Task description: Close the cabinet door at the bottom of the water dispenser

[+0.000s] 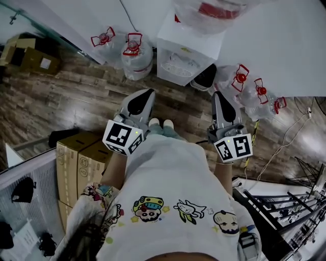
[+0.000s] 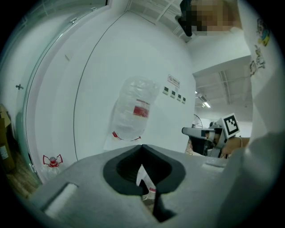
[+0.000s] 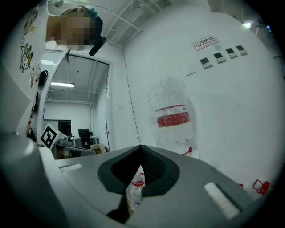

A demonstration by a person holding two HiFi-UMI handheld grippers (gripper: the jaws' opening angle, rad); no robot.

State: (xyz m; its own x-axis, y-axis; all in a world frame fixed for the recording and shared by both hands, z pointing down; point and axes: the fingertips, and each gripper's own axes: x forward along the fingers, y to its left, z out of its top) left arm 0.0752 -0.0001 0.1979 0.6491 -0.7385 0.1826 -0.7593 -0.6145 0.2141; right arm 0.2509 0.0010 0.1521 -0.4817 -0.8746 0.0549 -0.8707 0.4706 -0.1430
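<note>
The white water dispenser stands against the wall with a clear bottle on top. A dark panel juts out at its lower right side; I cannot tell for sure that it is the cabinet door. My left gripper is shut and empty, held over the floor in front of the dispenser's left side. My right gripper is also shut and empty, just short of the dark panel. In the left gripper view the shut gripper points toward the bottle. In the right gripper view the shut gripper faces the bottle.
Water jugs stand on the wood floor left of the dispenser and right of it. Cardboard boxes sit at my left. Cables and a metal rack lie at the right.
</note>
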